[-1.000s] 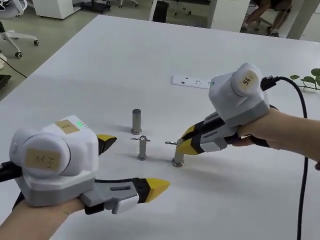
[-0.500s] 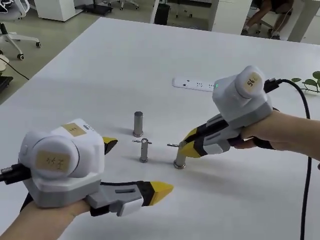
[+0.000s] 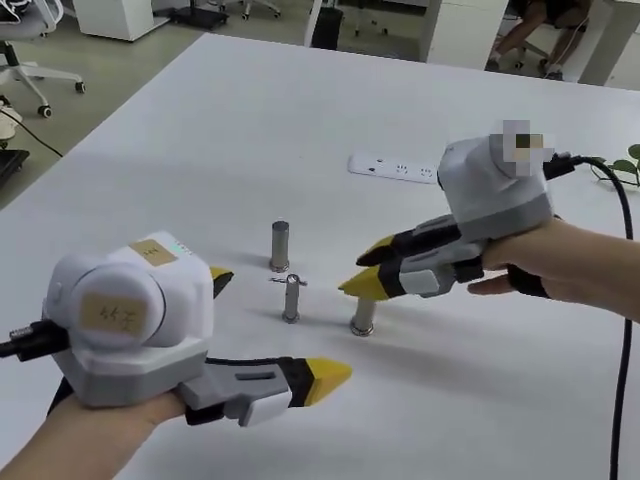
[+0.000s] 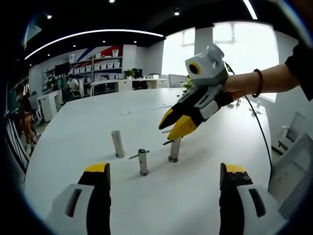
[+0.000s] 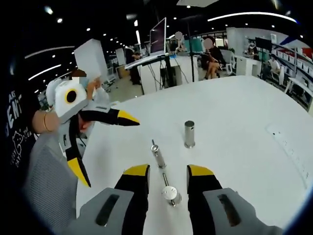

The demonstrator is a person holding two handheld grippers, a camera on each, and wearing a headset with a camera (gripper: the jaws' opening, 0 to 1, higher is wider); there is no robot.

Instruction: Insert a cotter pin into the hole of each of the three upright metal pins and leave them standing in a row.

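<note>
Standing: bare pin (image 3: 280, 245) at 11 o'clock of middle pin (image 3: 291, 302).
Cotter pin (image 3: 288, 281): through middle pin.
Right gripper (image 3: 361, 267): jaws released, above third pin (image 3: 362, 316).
Left gripper (image 3: 278, 323): jaws released, empty.

This looks like an open-plan office or lab. There is a broad white worktable (image 3: 240, 110) with a power strip (image 3: 392, 167), shelves of storage boxes (image 4: 98, 66), a desk monitor (image 5: 157, 35), seated people (image 5: 213, 61) and long ceiling light strips (image 4: 98, 33).

A white power strip (image 3: 392, 167) lies on the white table (image 3: 200, 130), green leaves (image 3: 630, 153) at its right edge.
</note>
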